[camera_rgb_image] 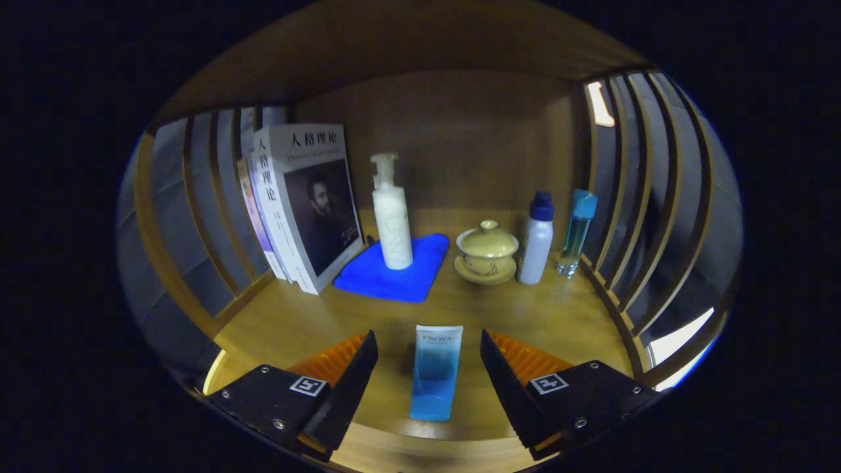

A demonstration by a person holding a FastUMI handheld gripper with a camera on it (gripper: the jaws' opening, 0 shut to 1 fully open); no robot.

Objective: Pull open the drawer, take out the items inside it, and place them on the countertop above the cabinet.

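Already the blue tube lies flat on the table, low in the frame's centre, between the jaws of the gripper, which stand wide apart, touching nothing. Pulling back crooked could clip it and nudge it over the front edge. Ahead, the pump bottle on its blue cloth and the lidded cup crowd mid-frame.

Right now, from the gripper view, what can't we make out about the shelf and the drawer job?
- Drawer and cabinet front: below the wooden countertop, past the view's lower edge.
- Blue squeeze tube: lies between the open hand-held gripper fingers, untouched; cap end can't be told.
- Books behind the grey portrait-cover book: only spine edges show.
- Folded blue cloth: partly hidden under the white pump bottle.
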